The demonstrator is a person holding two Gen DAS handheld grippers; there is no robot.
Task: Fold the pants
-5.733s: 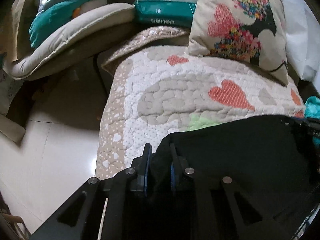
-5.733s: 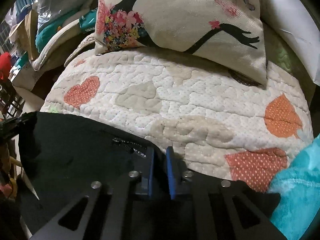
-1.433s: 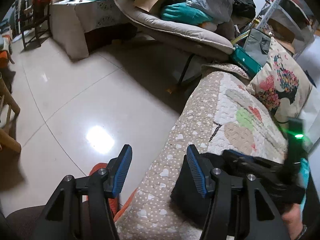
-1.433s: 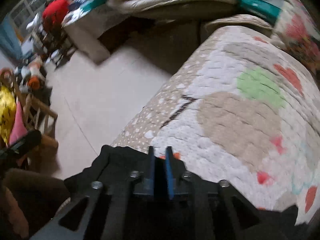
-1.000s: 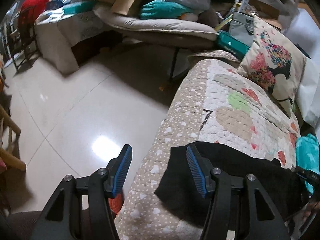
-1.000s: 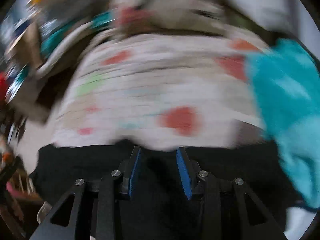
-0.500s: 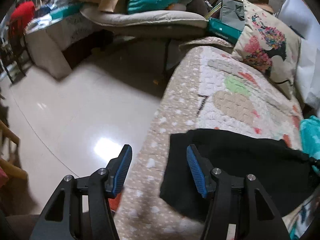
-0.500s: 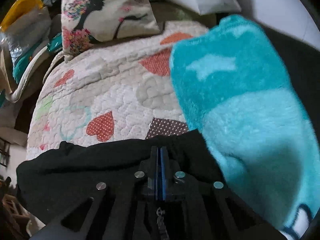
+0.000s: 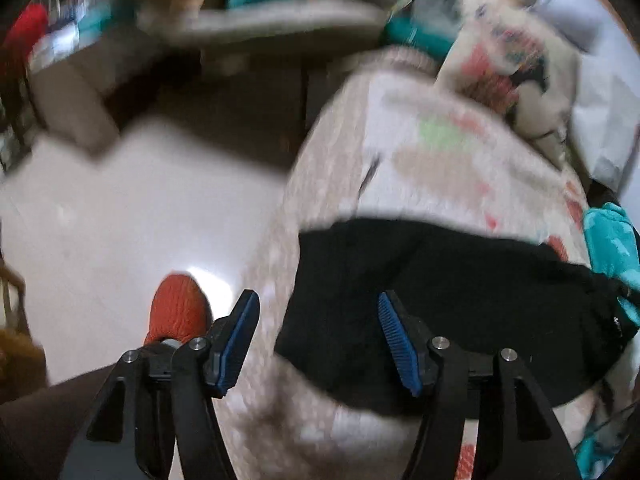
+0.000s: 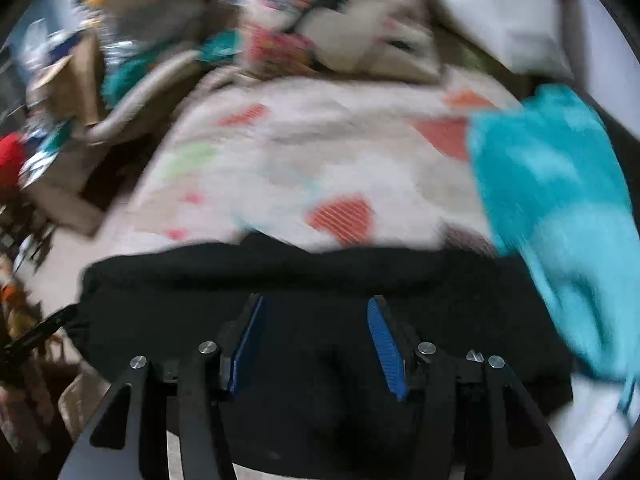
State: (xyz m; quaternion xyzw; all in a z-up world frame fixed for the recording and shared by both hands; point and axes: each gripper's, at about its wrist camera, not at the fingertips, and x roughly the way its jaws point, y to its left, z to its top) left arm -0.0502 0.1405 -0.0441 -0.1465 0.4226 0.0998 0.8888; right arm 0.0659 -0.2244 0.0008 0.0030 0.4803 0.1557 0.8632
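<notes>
Black pants lie folded on the quilted bed – both tools spread wide and empty.

Blue-padded, the left tool (image 9: pixel 316 332) hangs with its fingers far apart over the pants' left end, near the bed's left edge, gripping nothing; the right tool (image 10: pixel 314 336) is likewise wide, poised just above the middle of the cloth. The pants (image 9: pixel 452 300) form a dark band across the near edge of the bed (image 9: pixel 420 168), their right end close to a turquoise fleece blanket (image 10: pixel 560 220), with a patterned cushion (image 10: pixel 340 28) at the far edge. Both views are blurred. Judging by the compact band, one fold is done and the cloth released – next likely calls for closing on one end and carrying it across to halve the length, keeping the layers from sliding off the near edge.
</notes>
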